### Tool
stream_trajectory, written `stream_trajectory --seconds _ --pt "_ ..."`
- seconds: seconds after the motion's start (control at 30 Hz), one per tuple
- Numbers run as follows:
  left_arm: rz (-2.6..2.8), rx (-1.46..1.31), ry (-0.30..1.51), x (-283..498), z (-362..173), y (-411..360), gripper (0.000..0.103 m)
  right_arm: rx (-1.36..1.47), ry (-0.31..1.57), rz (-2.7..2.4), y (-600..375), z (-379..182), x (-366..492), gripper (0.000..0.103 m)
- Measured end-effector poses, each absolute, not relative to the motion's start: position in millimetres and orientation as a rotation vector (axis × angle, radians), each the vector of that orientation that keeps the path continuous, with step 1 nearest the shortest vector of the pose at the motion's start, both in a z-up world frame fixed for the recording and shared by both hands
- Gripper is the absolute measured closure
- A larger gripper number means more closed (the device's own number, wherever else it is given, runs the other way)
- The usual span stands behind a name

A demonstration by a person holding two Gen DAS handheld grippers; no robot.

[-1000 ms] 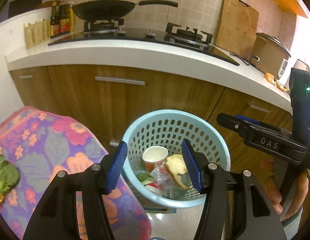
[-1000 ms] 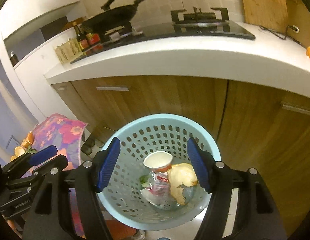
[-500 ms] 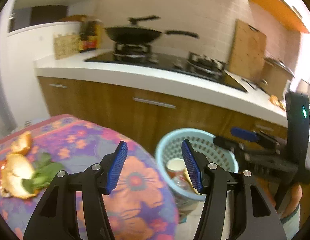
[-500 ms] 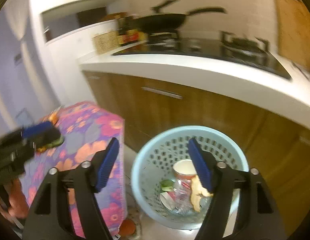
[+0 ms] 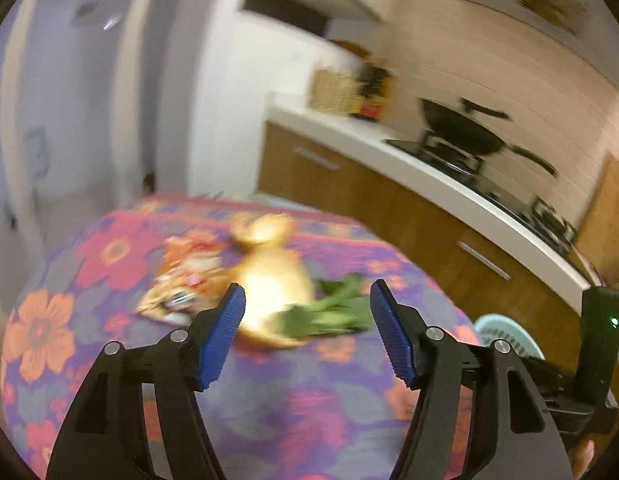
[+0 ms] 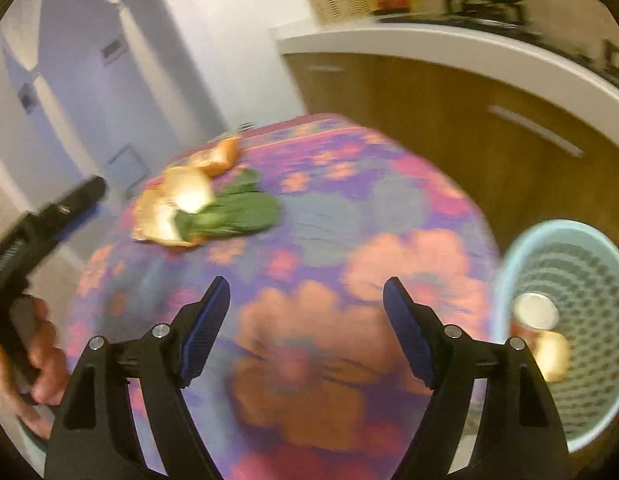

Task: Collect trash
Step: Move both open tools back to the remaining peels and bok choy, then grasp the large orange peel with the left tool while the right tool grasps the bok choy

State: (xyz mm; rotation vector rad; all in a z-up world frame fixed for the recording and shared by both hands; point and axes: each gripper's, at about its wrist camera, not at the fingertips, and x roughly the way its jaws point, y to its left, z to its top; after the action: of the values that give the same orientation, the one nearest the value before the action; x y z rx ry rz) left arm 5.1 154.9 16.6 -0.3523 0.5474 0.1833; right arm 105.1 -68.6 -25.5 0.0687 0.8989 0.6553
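Both tongs are wide open and hold nothing. Your left tongs hover over the floral surface, pointed at the trash pile: pale peel pieces, green leaves lying against them, and an orange snack wrapper just left of the peel. Everything is motion-blurred. Your right tongs hang above the near part of the same surface, well apart from the peel and leaves at the far left. Light blue perforated bin sits just beside the surface's right edge; inside are a cup and a peel scrap. Counter with pan runs behind.
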Motion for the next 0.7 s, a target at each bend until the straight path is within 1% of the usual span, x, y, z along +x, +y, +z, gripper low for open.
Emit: stream_trajectory --seconds 0.1,0.2,0.23,0.33,0.4,0.43,0.47,0.53,0.6,0.7 --pt "0.183 -0.403 0.550 9.5 9.9 180.3 0.041 0.041 0.896 0.671 -32.7 -21.5 113.0 0.028" --pt "0.194 -0.406 0.573 26.7 0.9 186.3 0.042 0.054 0.920 0.667 -8.3 -22.0 126.6 0.028" --pt "0.200 -0.409 0.585 32.0 -3.1 187.5 0.046 0.063 0.932 0.654 -0.4 -23.0 132.3 0.028" --pt "0.203 -0.426 0.610 45.8 -20.4 190.8 0.051 0.088 0.959 0.642 13.1 -27.5 139.5 0.028" --pt "0.201 -0.431 0.616 49.9 -28.7 192.9 0.051 0.105 0.969 0.642 16.3 -30.8 139.8 0.029" --pt "0.199 -0.433 0.619 50.2 -32.3 194.4 0.055 0.112 0.981 0.639 17.5 -33.2 139.2 0.029" --pt "0.198 -0.433 0.625 51.3 -34.7 195.6 0.056 0.123 0.988 0.641 18.9 -35.9 138.6 0.030" --pt "0.189 -0.430 0.632 51.8 -37.1 197.3 0.063 0.141 1.003 0.642 18.1 -38.8 139.7 0.033" --pt "0.189 -0.429 0.633 51.1 -38.6 198.6 0.066 0.183 1.040 0.655 21.2 -43.6 144.7 0.035" --pt "0.183 -0.450 0.645 51.5 -42.2 202.6 0.072 0.275 1.115 0.687 24.0 -53.5 157.5 0.037"
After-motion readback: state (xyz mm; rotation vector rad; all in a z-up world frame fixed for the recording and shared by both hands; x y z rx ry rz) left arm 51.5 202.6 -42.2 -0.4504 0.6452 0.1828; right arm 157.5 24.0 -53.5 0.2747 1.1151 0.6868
